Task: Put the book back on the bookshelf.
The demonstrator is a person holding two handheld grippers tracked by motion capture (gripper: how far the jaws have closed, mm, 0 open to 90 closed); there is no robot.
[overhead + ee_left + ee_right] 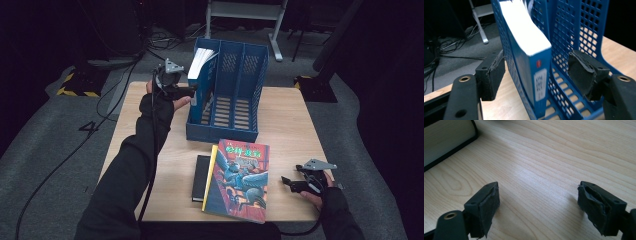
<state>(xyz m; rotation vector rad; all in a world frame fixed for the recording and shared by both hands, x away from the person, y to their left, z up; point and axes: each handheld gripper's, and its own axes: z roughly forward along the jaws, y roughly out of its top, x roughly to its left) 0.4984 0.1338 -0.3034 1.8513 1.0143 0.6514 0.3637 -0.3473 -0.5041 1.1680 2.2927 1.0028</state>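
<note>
The left gripper (536,75) stands with jaws wide beside the blue book (529,50) upright in the blue file rack's (250,75) leftmost slot, pads clear. The right gripper (539,207), also wide, holds nothing over the wooden table (544,157) right of the rack

The blue book (201,75) I have just been handling stands upright on its lower edge in the leftmost compartment of the blue file rack (250,90), toward the far edge of the table. Its white page block faces up and away from me, its blue spine with a white label and a small red mark faces my side. It leans slightly against the compartment's perforated left wall, and its top corner rises above the rack's rim.
</note>
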